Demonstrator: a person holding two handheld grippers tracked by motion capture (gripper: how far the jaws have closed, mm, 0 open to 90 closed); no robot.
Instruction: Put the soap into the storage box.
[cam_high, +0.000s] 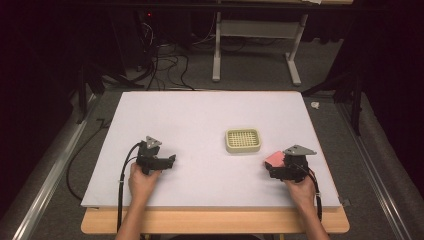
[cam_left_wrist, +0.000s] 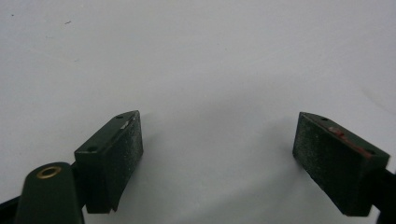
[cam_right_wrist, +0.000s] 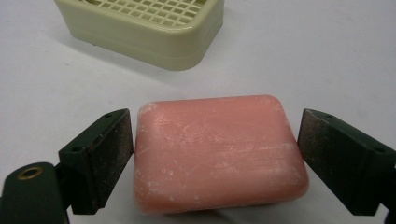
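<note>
The right gripper (cam_right_wrist: 215, 154) has its fingers (cam_right_wrist: 100, 158) spread on either side of one pink soap bar (cam_right_wrist: 217, 151), which lies flat on the white counter (cam_high: 200, 115) near its right edge, toward the near right corner. A small gap shows on each side, so the soap is not yet gripped. One cream soap dish (cam_right_wrist: 144, 28) with a grid top sits just beyond it, closer to the counter's middle. To grip well, the fingers should probably close evenly on the short sides and squeeze gently, since soap may slip. The left gripper (cam_left_wrist: 217, 154) hovers near the left edge, fingers wide apart, holding nothing. Two grippers in all.
</note>
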